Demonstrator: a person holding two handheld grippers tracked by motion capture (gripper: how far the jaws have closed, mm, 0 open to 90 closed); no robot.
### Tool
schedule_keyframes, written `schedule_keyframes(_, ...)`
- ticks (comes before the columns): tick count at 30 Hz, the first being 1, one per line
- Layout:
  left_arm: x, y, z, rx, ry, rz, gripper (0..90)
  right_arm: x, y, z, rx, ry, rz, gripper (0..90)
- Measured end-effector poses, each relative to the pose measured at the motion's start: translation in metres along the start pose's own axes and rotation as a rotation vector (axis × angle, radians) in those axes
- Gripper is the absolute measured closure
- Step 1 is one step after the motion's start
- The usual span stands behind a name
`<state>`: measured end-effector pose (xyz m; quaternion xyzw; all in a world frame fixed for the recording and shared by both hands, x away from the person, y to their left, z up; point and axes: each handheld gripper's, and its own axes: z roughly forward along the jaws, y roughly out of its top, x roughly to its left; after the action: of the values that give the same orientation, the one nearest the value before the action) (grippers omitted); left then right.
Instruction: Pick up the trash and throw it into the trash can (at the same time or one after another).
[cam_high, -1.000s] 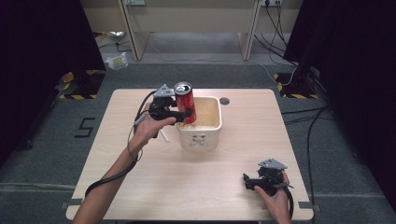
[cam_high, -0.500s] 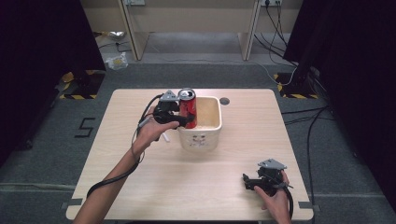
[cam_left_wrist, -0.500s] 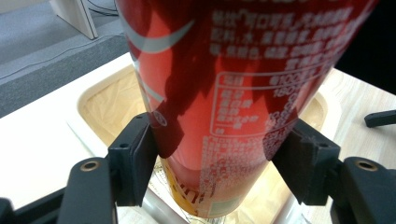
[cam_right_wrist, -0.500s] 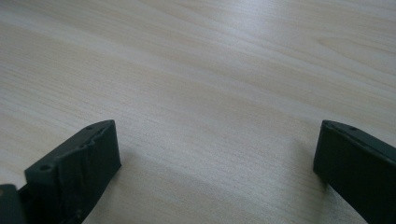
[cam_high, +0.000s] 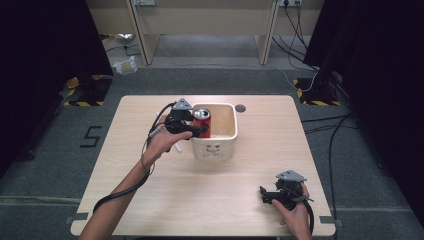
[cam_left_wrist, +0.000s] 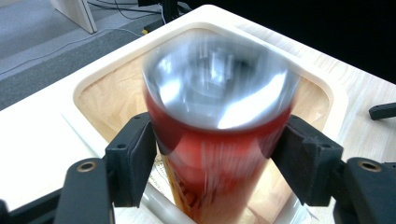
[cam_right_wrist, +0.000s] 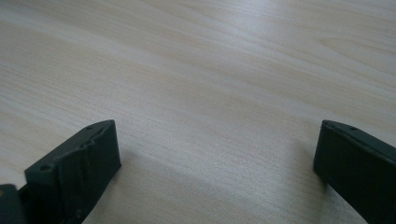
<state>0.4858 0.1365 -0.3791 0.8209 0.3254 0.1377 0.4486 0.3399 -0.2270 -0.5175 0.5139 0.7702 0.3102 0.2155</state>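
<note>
Two grippers: left gripper clamps the red metal drinks can upright over the cream square plastic tub mid-tabletop; right gripper rests released near the front right corner.

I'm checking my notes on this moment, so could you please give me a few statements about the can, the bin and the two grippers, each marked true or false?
1. The left gripper is shut on the red can. True.
2. The can lies flat on the table. False: it is upright, at the cream bin.
3. The right gripper is open over bare wood. True.
4. The right gripper holds the bin's rim. False: it sits near the table's front right corner, apart from the bin.
</note>
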Motion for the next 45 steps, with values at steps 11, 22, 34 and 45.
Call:
schedule_keyframes(11, 0.001, 0.003, -0.008, -0.025, -0.002, -0.008, 29.3, 0.0, 0.0, 0.0, 0.001, 0.003, -0.003, 0.7)
schedule_keyframes(22, 0.019, 0.006, -0.043, -0.096, 0.033, -0.066, 24.2, 0.0, 0.0, 0.0, 0.001, 0.004, -0.004, 0.5)
schedule_keyframes(34, 0.043, -0.007, -0.065, -0.117, 0.088, -0.111, 24.0, 0.0, 0.0, 0.0, 0.002, 0.005, -0.003, 0.5)
schedule_keyframes(45, 0.061, -0.029, -0.062, -0.09, 0.142, -0.152, 24.1, 0.001, 0.0, 0.0, -0.001, 0.004, -0.004, 0.6)
